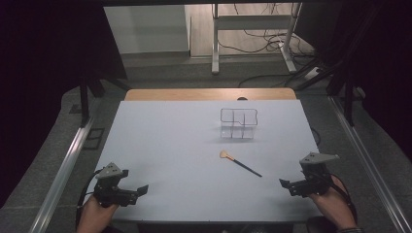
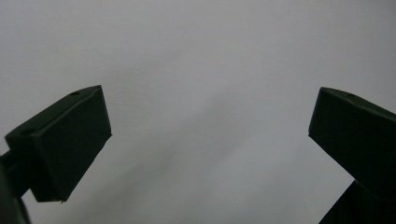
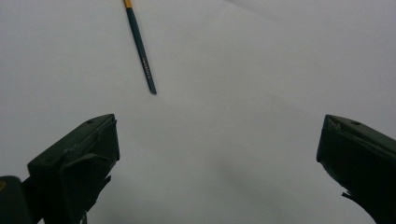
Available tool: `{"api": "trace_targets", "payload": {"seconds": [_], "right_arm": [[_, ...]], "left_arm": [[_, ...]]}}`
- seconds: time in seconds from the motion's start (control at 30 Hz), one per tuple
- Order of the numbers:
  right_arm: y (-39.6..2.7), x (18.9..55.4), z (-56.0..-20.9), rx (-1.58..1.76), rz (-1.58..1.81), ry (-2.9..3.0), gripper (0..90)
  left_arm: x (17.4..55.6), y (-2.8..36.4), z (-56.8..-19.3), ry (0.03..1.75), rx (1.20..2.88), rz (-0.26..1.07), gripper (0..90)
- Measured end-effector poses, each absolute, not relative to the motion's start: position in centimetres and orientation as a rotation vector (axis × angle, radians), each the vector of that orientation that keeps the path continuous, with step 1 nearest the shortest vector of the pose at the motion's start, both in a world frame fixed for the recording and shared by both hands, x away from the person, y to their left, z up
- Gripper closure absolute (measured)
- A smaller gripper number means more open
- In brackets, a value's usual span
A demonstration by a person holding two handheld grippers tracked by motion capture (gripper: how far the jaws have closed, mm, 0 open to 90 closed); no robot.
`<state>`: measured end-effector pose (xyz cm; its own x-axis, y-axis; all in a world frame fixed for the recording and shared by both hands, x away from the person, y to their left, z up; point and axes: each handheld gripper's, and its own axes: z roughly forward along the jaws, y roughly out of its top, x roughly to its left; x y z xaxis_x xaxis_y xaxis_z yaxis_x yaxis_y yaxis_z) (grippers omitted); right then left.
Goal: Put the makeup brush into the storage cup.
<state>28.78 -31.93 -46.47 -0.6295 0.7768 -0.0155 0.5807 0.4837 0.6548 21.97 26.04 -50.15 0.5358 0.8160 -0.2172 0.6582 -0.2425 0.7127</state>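
Note:
A makeup brush [image 1: 240, 163] with a tan fan head and a dark blue handle lies flat on the white table [image 1: 170, 145], right of centre. Behind it stands a clear divided organizer [image 1: 238, 123] with a dark rim. My left gripper [image 1: 144, 188] rests at the front left corner, jaws wide apart over bare table [image 2: 210, 116]. My right gripper [image 1: 283, 183] sits at the front right, open and empty; the brush handle [image 3: 141, 55] lies ahead of its left jaw in the right gripper view.
A wooden strip [image 1: 209, 93] edges the table's far side. Metal rails [image 1: 63, 170] run along both sides. Beyond stand desk legs [image 1: 215, 39] and loose cables [image 1: 262, 43] on the floor.

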Motion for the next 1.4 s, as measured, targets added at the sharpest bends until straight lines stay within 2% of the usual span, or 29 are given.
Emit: {"api": "trace_targets", "payload": {"seconds": [1.4], "right_arm": [[-29.4,30.5,-46.1,1.084,0.851,2.493,0.0]], "left_arm": [[21.8,26.2,-49.9,1.185,1.968,0.306,0.0]]}}
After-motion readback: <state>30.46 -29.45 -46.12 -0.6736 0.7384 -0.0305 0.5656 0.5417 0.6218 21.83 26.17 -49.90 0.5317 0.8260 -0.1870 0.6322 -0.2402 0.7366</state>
